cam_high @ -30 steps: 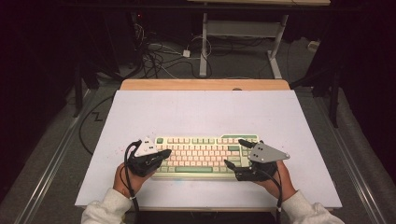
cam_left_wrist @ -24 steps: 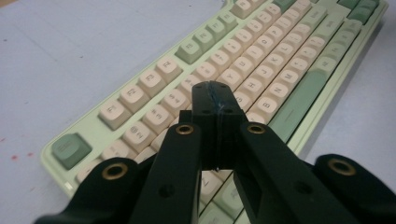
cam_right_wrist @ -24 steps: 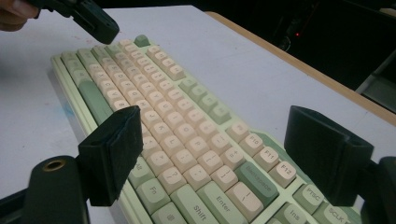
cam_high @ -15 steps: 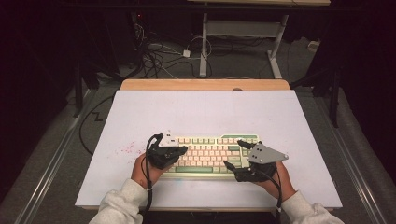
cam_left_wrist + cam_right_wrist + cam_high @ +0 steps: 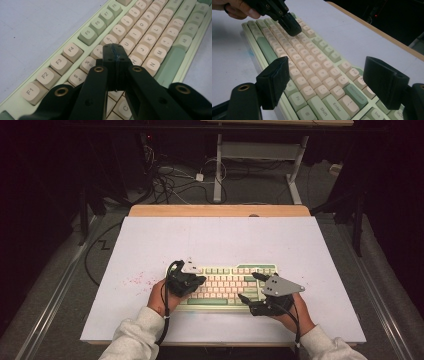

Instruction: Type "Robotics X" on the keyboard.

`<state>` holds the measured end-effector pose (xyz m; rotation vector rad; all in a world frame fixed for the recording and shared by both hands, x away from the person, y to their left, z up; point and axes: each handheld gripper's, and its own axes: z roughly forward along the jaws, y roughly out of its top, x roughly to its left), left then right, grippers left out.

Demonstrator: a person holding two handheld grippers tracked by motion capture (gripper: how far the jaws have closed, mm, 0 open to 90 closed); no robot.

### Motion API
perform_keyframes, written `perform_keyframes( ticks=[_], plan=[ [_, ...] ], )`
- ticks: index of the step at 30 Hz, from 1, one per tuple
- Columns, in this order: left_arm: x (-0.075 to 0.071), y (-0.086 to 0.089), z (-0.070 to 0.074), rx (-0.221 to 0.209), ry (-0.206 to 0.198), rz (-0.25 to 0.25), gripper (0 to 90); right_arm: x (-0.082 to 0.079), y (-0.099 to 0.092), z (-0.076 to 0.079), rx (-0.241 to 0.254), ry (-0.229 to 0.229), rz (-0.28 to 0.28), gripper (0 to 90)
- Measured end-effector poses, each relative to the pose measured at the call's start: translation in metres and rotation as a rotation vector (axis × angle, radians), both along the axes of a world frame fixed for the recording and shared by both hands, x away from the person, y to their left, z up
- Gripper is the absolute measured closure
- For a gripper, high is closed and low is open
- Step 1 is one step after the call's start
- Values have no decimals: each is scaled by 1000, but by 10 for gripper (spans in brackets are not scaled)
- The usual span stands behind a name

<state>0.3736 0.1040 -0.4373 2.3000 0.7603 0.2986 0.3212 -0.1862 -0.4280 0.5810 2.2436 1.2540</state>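
The closed, empty left hand-held gripper (image 5: 115,53) hovered over the keyboard (image 5: 227,282); the right hand-held gripper (image 5: 325,82) gaped, holding nothing.

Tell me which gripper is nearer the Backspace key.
Right. The right gripper hangs open just over the Backspace key; the left gripper, shut, is far along the keyboard at the other end.

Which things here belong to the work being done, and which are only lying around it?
Part of the work:
- keyboard, cream and green keys
- left gripper, jaws shut, tips above the letter keys
- right gripper, jaws open, above the keyboard's right end

Only lying around:
- white table cover, with red specks
- cables on the floor behind the table
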Motion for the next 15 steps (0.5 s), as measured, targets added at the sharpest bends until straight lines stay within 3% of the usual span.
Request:
perform_keyframes(
  ticks=[9,15],
  plan=[
    [3,-5,-7,32,18,4,875,0,0,-1,-6,3,1,222],
    [4,-6,-7,31,15,7,875,0,0,-1,-8,4,4,225]
  ],
)
